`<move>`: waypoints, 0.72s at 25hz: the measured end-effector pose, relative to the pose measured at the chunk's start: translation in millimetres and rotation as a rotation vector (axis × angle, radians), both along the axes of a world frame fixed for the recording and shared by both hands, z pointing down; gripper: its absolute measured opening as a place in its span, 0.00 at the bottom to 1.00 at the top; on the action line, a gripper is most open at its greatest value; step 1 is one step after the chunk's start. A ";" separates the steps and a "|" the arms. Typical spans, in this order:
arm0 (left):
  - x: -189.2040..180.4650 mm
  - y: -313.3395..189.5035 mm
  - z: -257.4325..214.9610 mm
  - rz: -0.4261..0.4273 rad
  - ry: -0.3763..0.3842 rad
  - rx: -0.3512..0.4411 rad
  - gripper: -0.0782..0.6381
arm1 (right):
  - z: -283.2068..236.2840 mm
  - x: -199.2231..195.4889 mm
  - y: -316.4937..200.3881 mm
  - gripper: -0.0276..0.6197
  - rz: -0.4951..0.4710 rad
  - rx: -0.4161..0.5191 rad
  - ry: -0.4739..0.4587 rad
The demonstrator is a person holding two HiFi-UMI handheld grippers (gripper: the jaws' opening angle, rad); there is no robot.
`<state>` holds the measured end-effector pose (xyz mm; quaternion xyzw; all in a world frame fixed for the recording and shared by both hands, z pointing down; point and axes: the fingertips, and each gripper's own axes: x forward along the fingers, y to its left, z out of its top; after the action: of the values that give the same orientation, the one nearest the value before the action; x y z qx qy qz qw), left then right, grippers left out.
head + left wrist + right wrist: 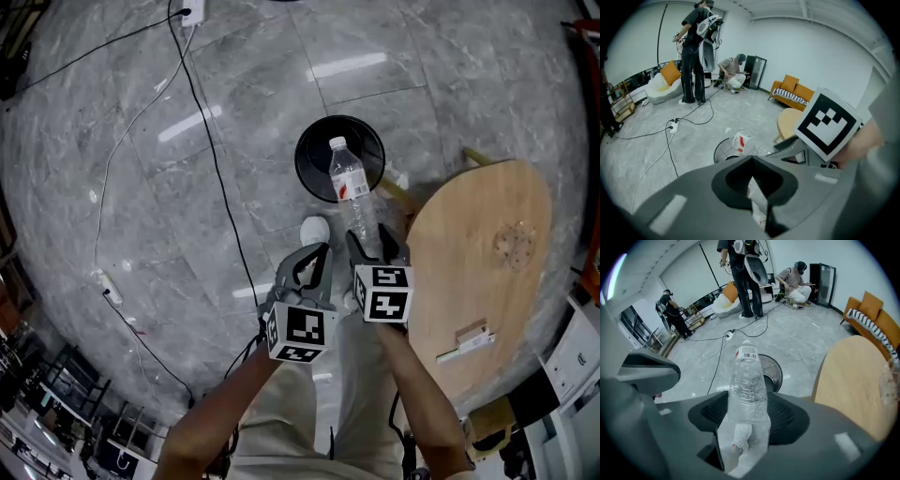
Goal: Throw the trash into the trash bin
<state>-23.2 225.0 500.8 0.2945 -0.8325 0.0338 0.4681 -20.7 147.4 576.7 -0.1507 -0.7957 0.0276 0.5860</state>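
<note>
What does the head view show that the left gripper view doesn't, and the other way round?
Only the head view: the person's forearms, the left gripper seen from outside, and the whole top of the wooden table.

Only the left gripper view: a scrap of wrapper pinched in its fingers, an orange sofa and people across the room.

Both: the right gripper holding the plastic bottle toward the black trash bin, and a cable on the floor.

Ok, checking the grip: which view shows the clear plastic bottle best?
The right gripper view: the clear plastic bottle sits centred, clamped in the right gripper. The head view shows most of it, cap end over the black round bin. The left gripper view catches only its labelled top.
</note>
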 end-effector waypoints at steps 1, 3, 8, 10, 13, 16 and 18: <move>-0.5 2.3 4.2 -0.003 0.004 -0.001 0.11 | 5.0 -0.4 1.4 0.49 0.004 0.004 0.005; -2.3 6.5 12.4 -0.007 0.009 -0.004 0.11 | 16.2 -1.6 4.3 0.49 0.004 0.013 0.015; -7.1 11.1 35.0 0.002 0.014 -0.005 0.11 | 50.3 -0.4 6.5 0.49 0.025 0.047 0.050; -9.7 11.0 45.7 0.017 0.007 -0.010 0.11 | 62.9 0.7 8.1 0.49 0.030 0.052 0.066; -12.1 11.7 64.5 0.034 0.011 -0.024 0.11 | 81.8 2.9 7.9 0.49 0.014 0.068 0.078; -10.1 13.1 78.1 0.040 0.028 -0.029 0.11 | 96.6 8.2 3.4 0.49 -0.001 0.092 0.090; -10.0 13.3 85.4 0.042 0.038 -0.029 0.11 | 101.8 7.2 2.1 0.50 0.007 0.092 0.093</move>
<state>-33.2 238.3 586.2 0.3055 -0.8165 0.0498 0.4873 -13.5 149.5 678.4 -0.1192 -0.7684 0.0001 0.6287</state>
